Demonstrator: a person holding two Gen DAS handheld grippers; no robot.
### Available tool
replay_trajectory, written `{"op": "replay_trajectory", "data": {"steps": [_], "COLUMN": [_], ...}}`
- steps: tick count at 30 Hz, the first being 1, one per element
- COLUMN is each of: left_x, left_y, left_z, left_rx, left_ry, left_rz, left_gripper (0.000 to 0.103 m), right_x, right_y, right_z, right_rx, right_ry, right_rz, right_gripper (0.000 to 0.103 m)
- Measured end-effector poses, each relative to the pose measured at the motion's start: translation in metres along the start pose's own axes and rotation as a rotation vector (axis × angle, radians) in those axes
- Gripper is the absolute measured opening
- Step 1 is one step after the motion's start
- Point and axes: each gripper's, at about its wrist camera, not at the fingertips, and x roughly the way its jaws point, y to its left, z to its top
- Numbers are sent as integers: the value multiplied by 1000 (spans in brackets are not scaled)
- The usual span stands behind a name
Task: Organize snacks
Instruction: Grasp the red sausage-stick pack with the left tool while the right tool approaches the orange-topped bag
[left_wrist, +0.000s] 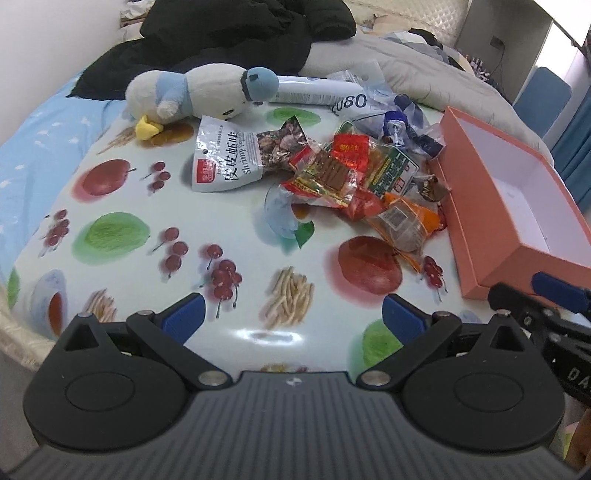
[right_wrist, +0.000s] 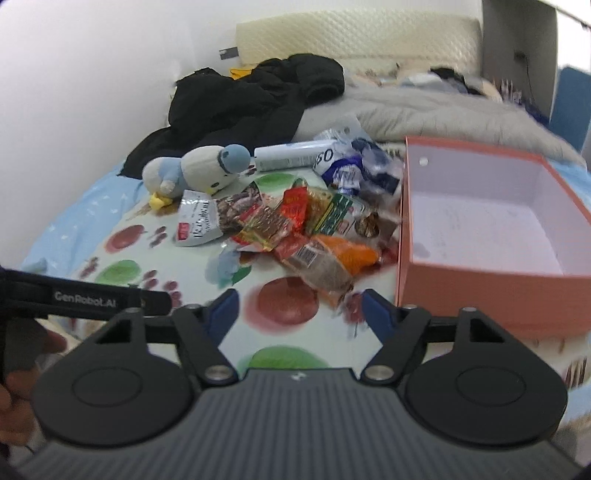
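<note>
Both tools — left tool (left_wrist: 291, 314) and right tool (right_wrist: 299, 308) — hover with jaws apart, nothing held. Snack pile (left_wrist: 354, 181) lies on the fruit-print surface (left_wrist: 147, 236) beside the empty pink box (left_wrist: 517, 206). Best take the orange packet (right_wrist: 347, 254) first — nearest. One bag (left_wrist: 225, 155) reads "Shrimp".

A heap of snack packets (left_wrist: 354, 177) lies on the fruit-print cloth: a silver shrimp bag (left_wrist: 221, 158) flat at the left, red and orange wrappers overlapping in the middle. Just right stands an open pink box (right_wrist: 491, 225), white inside, empty.
</note>
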Motion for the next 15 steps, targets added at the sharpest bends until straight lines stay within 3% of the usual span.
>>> {"op": "replay_trajectory", "data": {"steps": [4,11,15], "left_x": [26,83,112], "left_y": [13,23,23], "left_z": [9,38,53], "left_rx": [-27,-46,-40], "left_ry": [-3,9,9], "left_rz": [-42,-104,-133], "left_gripper": [102,102,101], "right_x": [27,81,107], "right_y": [4,15,19], "right_z": [-5,-11,-9], "right_rx": [-38,-103,-135], "right_ry": [18,43,12], "right_rz": [8,1,-102], "right_gripper": [58,58,71]}}
